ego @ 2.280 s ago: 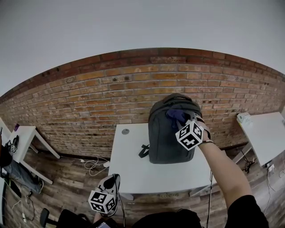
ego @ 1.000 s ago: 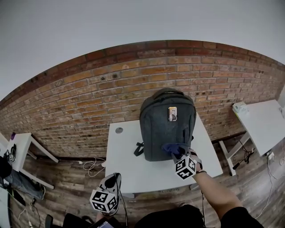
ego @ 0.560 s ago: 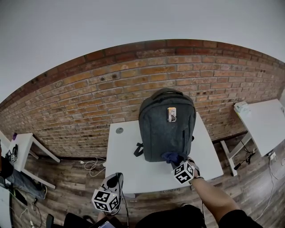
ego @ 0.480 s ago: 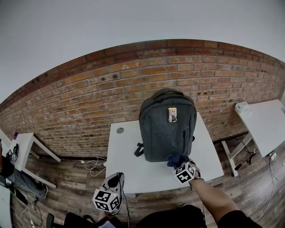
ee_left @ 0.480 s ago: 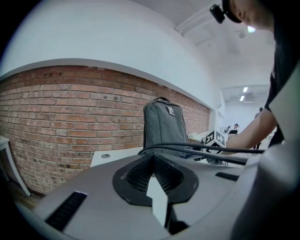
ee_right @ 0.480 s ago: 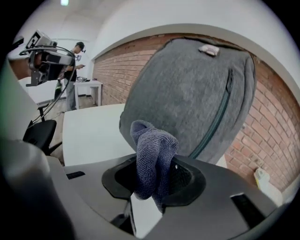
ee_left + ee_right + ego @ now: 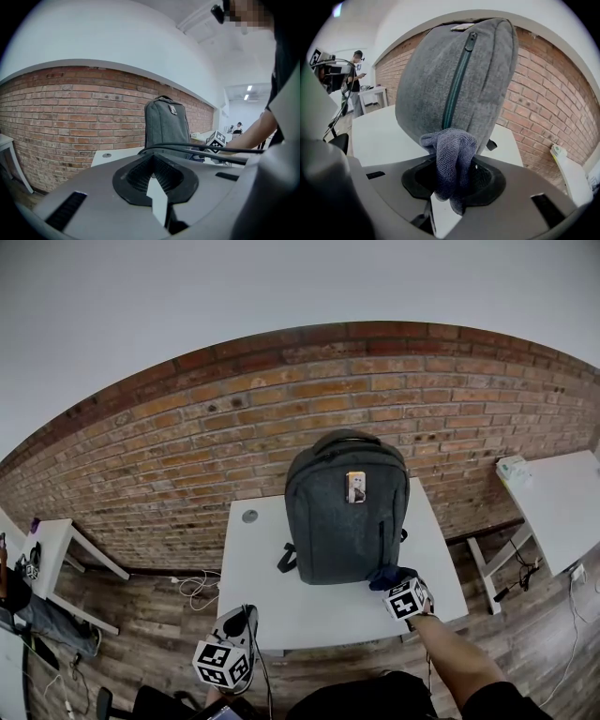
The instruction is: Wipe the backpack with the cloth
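Observation:
A grey backpack (image 7: 347, 512) stands upright on a white table (image 7: 281, 601), its back to the brick wall. My right gripper (image 7: 401, 589) is at the backpack's lower right corner, shut on a dark blue cloth (image 7: 392, 577). In the right gripper view the cloth (image 7: 452, 159) bunches out of the jaws, right against the backpack's (image 7: 454, 79) zipped side. My left gripper (image 7: 223, 657) hangs low off the table's front left corner, away from the backpack. Its jaws (image 7: 153, 176) look shut with nothing in them, and the backpack (image 7: 166, 124) is far ahead of them.
A small round disc (image 7: 249, 517) lies on the table's back left corner. Another white table (image 7: 553, 507) with a box (image 7: 514, 468) stands to the right, a small one (image 7: 47, 526) to the left. Cables (image 7: 192, 587) lie on the wooden floor. A person (image 7: 356, 79) stands far off.
My right gripper has drawn the cloth down the backpack's front from the top to the bottom, then out to its lower right corner. The left gripper has barely moved.

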Available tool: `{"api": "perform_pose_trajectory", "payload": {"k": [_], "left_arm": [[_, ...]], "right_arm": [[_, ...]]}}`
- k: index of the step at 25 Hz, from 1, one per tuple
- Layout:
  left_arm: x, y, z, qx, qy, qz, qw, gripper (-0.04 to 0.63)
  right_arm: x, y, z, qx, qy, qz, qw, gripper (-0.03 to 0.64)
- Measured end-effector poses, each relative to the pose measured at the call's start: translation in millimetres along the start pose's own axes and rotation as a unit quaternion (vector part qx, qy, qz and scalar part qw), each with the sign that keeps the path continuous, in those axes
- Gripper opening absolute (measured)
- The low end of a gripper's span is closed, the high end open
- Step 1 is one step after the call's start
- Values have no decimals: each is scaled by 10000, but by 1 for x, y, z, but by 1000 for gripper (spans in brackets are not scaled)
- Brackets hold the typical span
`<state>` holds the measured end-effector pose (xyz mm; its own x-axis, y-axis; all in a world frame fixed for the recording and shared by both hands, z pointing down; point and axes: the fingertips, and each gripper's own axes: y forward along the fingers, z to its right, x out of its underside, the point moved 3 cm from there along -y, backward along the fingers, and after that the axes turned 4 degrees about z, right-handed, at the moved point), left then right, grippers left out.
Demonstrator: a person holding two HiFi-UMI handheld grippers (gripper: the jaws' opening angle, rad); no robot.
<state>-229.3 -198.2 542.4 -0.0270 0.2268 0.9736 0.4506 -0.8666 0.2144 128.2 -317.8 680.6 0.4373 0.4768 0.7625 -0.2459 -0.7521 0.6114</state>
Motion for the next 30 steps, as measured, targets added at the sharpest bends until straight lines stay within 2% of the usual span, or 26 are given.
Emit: {"api": "perform_pose_trajectory", "payload": {"k": [3,6,9,12,15,18,21,23,27,30], "left_arm": [[-1,8,10,92,-20,-5,10000,-3],[-2,19,18,224,-29,-2,9997,-4],[-2,27,27,348,-19,-20,9994,-4],[-2,35,39,491,-9,-12,9988,-5],[-4,38,46,578,26,5,9983,-3],[-6,38,51,620,33,43,9981,-5],[-10,35,51,607,58,120,9981,-5],[-18,29,49,539,102,285,9981,-5],[-36,19,44,461,125,548,9974,-4],[-41,20,40,507,13,554,9972,-5]], "right_arm": [[-16,-17,12,66,122,382,9992,117],[-50,-39,26,203,276,974,9947,117],[-101,-65,39,342,369,1597,9859,117],[-155,-90,53,498,215,2167,9747,117],[-204,-108,69,628,179,2523,9654,117],[-234,-125,84,828,164,2749,9577,117],[-249,-145,95,907,344,2964,9501,117],[-247,-154,96,913,468,2968,9494,117],[-229,-169,90,990,544,2995,9474,117],[-211,-178,85,1018,942,3066,9417,117]]}}
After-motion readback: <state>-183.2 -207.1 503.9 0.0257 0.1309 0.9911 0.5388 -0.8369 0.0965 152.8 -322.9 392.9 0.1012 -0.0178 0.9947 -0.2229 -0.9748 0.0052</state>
